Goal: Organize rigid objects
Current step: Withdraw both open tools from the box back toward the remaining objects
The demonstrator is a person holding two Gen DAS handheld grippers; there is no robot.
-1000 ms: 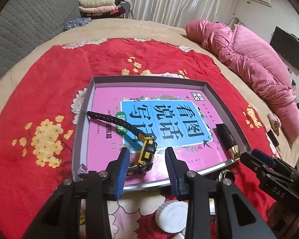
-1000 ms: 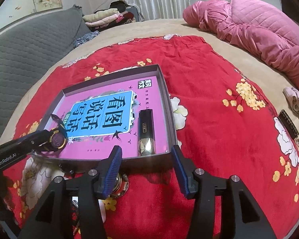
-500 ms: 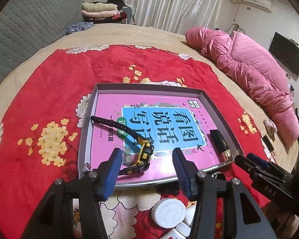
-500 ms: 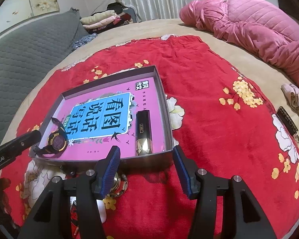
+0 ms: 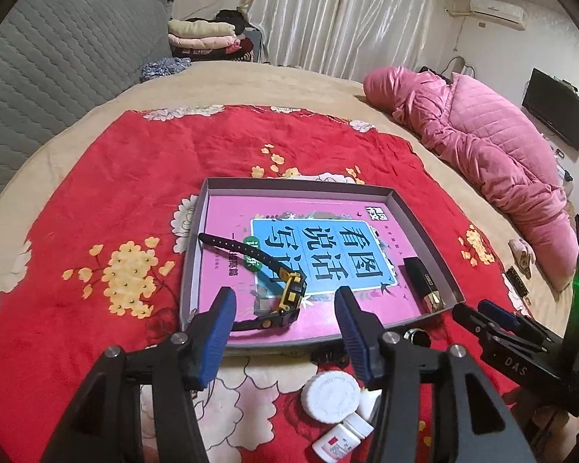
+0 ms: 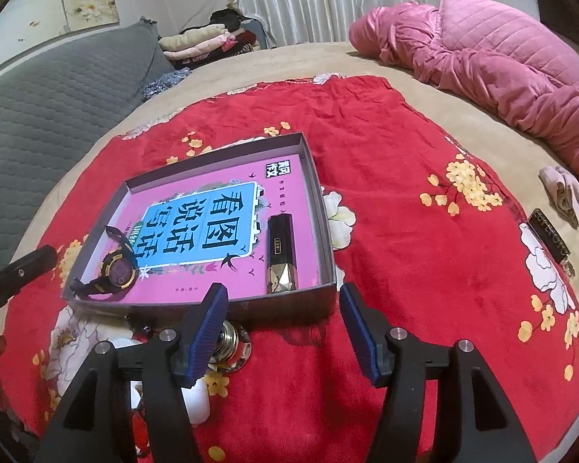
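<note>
Wristwatch (image 5: 289,297), black with yellow trim, lies inside the shallow grey box (image 5: 192,254) at its near left corner, strap extended diagonally toward the far left wall and body resting on the pink book (image 5: 320,247) that lines the box floor. A black-and-gold lipstick tube (image 6: 281,254) lies along the right wall of the same box, gold end toward the near wall. The box sits on a red floral cloth (image 5: 96,200) spread over a beige bed. The left gripper (image 5: 285,328) hovers above the near edge of the box with its blue pads apart; the wristwatch appears between them in the left wrist view but is not touched. The right gripper (image 6: 283,332) is positioned just short of the near wall of the box; its jaws are opening and nothing is between them. On the cloth outside the near wall lie a round white cap (image 5: 330,395), small white bottles (image 5: 339,438), and a metallic round object (image 6: 231,341), the latter partly hidden behind the right gripper's left finger. A pink quilt (image 6: 501,61) lies at the far right of the bed.
</note>
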